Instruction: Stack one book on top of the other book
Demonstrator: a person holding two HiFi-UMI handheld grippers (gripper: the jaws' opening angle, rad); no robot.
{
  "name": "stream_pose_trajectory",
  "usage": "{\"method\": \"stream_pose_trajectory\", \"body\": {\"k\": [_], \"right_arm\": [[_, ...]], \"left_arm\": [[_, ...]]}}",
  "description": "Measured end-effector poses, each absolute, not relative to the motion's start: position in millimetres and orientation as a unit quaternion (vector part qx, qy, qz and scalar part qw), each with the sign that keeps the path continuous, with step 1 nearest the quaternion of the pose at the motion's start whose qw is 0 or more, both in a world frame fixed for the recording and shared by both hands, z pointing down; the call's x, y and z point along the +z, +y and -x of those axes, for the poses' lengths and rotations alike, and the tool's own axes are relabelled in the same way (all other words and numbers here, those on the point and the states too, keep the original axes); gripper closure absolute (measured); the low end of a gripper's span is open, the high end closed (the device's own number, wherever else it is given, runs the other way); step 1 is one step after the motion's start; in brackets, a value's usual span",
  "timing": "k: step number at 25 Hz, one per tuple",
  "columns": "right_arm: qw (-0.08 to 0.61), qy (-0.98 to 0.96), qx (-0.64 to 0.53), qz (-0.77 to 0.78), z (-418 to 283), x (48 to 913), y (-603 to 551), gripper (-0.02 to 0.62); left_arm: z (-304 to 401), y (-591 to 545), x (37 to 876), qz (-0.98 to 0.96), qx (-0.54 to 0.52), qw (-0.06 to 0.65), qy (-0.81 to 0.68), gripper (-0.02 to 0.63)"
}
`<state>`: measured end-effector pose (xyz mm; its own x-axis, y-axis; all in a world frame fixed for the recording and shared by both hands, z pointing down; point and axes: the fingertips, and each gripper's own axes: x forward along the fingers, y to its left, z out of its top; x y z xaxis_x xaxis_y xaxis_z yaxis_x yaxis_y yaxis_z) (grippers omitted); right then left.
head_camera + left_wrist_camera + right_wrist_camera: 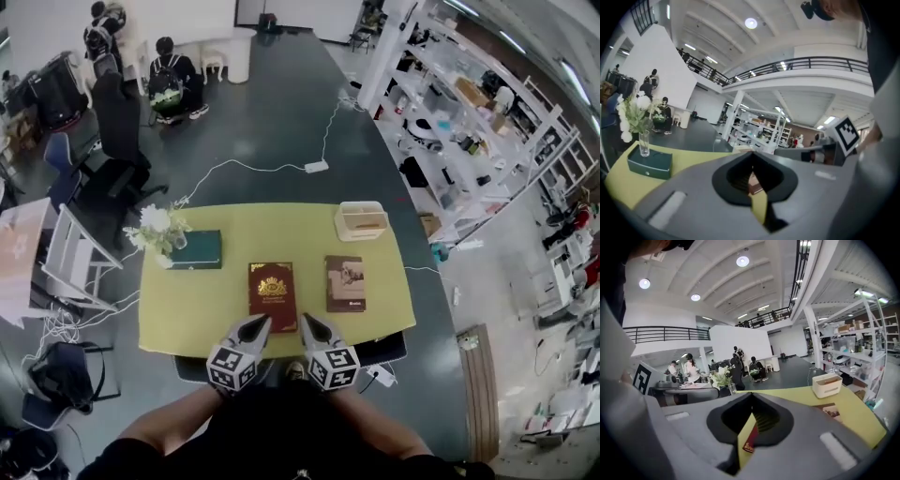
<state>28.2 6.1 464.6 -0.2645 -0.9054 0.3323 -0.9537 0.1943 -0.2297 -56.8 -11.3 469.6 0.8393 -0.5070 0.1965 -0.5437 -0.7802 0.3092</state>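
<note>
In the head view a yellow table (pixel 187 319) carries a red book (pixel 272 295) with a gold emblem near its middle. A brown book (pixel 345 283) with a picture on its cover lies just to the right of it, the two apart and both flat. At the far left sits a dark green box (pixel 195 249) with a glass vase of white flowers (pixel 157 228) at its left end, and at the far right a cream storage box (pixel 362 221). The left gripper (pixel 261 322) and right gripper (pixel 307 320) hover side by side over the table's near edge, tips toward the books. In the left gripper view the jaws are pressed together with nothing held. The slit below the tips shows yellow tabletop and a brown sliver, probably the brown book, though it is too small to be sure. The green box and vase stand at far left, and the other gripper's marker cube (pixel 846 132) is at right. In the right gripper view the jaws likewise meet on nothing. A strip of the red book shows through the slit, with the brown book and cream box to the right.
</note>
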Motion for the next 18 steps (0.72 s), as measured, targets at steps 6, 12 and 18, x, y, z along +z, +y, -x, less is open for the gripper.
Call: {"method": "stream_pose_trajectory", "body": {"k": [6,12,18], "right_arm": [[0.049,-0.714,0.198,-0.67,-69.1,458.4,32.4,0.592],[0.038,-0.681,0.19,-0.706,-112.6,452.2,54.7,0.592],[0.029,-0.672,0.191,-0.715,-157.3,465.3,61.3,0.592]], "left_arm": [[11.6,8.0,459.1,-0.964,0.039,0.177,-0.196,0.598],[-31.2,20.9,456.5,-0.968,0.041,0.186,-0.161,0.598],[-73.7,21.7,471.3,-0.967,0.054,0.189,-0.16,0.598]]}}
